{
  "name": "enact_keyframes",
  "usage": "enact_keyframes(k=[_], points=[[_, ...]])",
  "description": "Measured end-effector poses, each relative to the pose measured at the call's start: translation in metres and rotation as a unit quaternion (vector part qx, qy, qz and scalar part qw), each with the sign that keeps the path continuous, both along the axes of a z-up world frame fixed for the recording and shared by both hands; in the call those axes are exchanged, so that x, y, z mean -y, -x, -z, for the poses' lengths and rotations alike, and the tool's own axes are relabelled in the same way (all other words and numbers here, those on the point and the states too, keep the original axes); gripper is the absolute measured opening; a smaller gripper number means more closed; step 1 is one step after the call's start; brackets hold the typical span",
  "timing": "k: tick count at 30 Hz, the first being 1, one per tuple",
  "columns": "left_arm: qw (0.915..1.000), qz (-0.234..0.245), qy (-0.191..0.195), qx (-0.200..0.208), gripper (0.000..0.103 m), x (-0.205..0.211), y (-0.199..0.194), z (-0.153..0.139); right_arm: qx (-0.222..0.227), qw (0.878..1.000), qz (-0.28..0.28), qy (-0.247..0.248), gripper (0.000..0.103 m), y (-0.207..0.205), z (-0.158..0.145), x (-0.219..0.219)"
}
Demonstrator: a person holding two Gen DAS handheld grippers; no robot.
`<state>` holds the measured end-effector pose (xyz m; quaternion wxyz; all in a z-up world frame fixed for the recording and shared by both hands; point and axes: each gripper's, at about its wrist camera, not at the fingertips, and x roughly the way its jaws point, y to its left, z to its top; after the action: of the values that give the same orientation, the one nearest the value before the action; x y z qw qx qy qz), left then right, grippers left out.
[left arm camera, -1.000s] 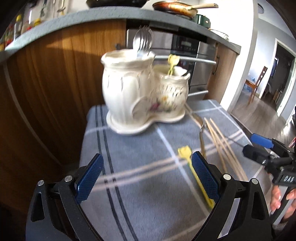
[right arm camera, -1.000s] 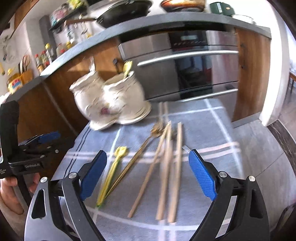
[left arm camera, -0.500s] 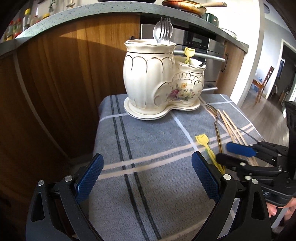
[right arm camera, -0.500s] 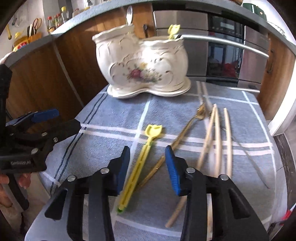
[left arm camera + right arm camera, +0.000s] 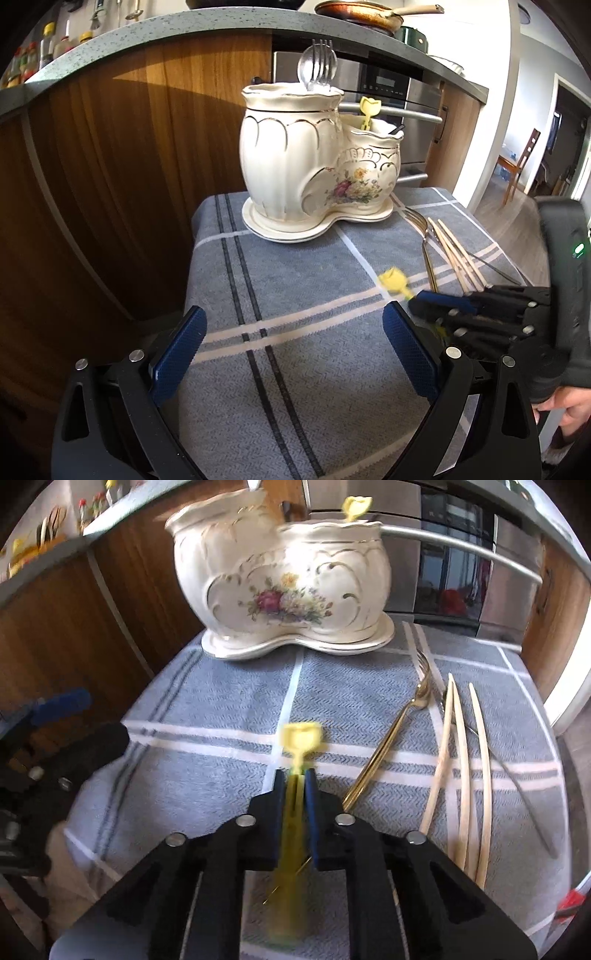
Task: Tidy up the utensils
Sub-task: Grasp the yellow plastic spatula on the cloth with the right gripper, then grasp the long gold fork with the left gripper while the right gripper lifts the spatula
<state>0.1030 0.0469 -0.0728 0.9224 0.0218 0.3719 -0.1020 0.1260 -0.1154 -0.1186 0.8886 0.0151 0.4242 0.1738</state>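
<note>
Right wrist view: the right tongs (image 5: 294,794) were closed tight on the handle of a slim yellow plastic utensil with a tulip-shaped head (image 5: 300,738), the blue pads gripping it low on the shaft so that the head pointed forward towards the cream ceramic two-pot holder with gilt scrolls and a painted flower spray (image 5: 284,587). That grip along the handle looked chosen so the piece could be stood head-up in a pot, as a matching yellow tulip-headed utensil (image 5: 355,506) already stood in the lower pot. The held utensil was blurred, and whether it was clear of the grey checked cloth covering the table (image 5: 207,701) could not be told. A gold-coloured metal fork (image 5: 400,734) and pale wooden chopsticks (image 5: 476,768) lay side by side on the cloth to the right, apparently awaiting their turn. In the left wrist view the left tongs (image 5: 291,350) were wide open and held nothing, poised low over the near edge of the cloth and aimed at the holder, well short of it, while a steel fork and spoon (image 5: 318,68) stood in the taller pot. The right tongs reached in level from the side, the person's fingers (image 5: 569,400) showing beneath the handle.
</note>
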Motion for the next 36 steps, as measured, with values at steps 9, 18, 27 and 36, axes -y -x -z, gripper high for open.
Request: enact_keyframes(k=[9, 18, 27, 36], points=[[0.9984, 0.055, 0.002, -0.011, 0.095, 0.049, -0.014, 0.004, 0.047, 0.995, 0.058, -0.072, 0.01, 0.018, -0.037, 0.073], [0.99, 0.138, 0.004, -0.03, 0.065, 0.117, -0.049, 0.018, 0.071, 0.988, 0.093, -0.102, 0.01, 0.031, -0.05, 0.126], [0.9851, 0.162, -0.046, -0.037, 0.03, 0.16, -0.086, 0.032, 0.064, 0.985, 0.102, -0.124, 0.01, 0.034, -0.04, 0.149], [0.9834, 0.163, -0.065, -0.048, 0.019, 0.181, -0.11, 0.037, 0.06, 0.983, 0.107, -0.133, 0.01, 0.034, -0.036, 0.156]])
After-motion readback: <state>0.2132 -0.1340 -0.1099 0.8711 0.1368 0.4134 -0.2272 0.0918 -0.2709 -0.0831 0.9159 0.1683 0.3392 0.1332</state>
